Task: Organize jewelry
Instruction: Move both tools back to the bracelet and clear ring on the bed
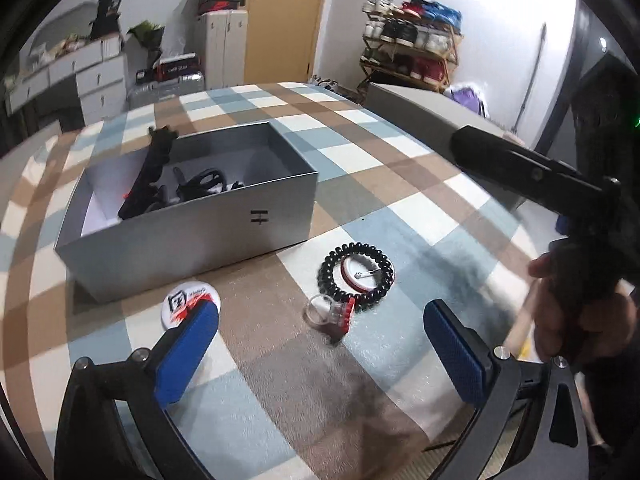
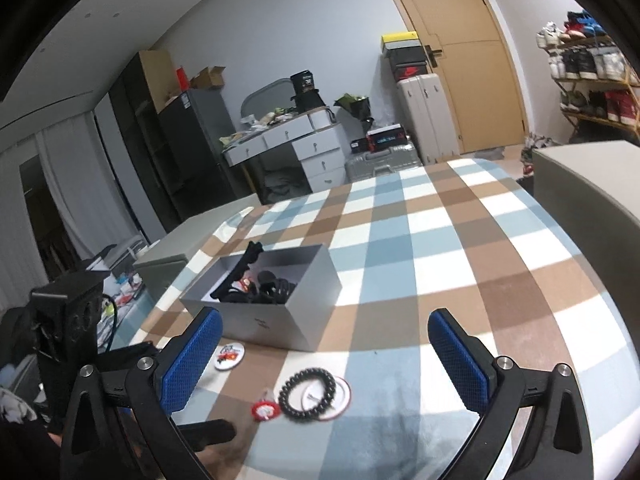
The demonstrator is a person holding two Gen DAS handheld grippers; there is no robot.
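A grey open box [image 1: 192, 220] holding dark items stands on the checked tablecloth; it also shows in the right wrist view [image 2: 280, 320]. A black bead bracelet [image 1: 332, 276] lies on a white, red-rimmed pin badge [image 1: 362, 276] in front of the box. A clear ring with a red top [image 1: 332, 314] lies beside it. Another white badge [image 1: 180, 304] lies by the box's near corner. My left gripper [image 1: 320, 344] is open, just before the ring. My right gripper [image 2: 324, 360] is open above the bracelet [image 2: 308, 398], the ring [image 2: 264, 410] and the badge [image 2: 228, 356].
A grey box lid [image 1: 432, 116] lies at the table's far right, also in the right wrist view [image 2: 592, 184]. Another grey box [image 2: 168, 256] stands at the left edge. Drawers, suitcases, a door and a shoe rack [image 1: 412, 48] stand behind the table.
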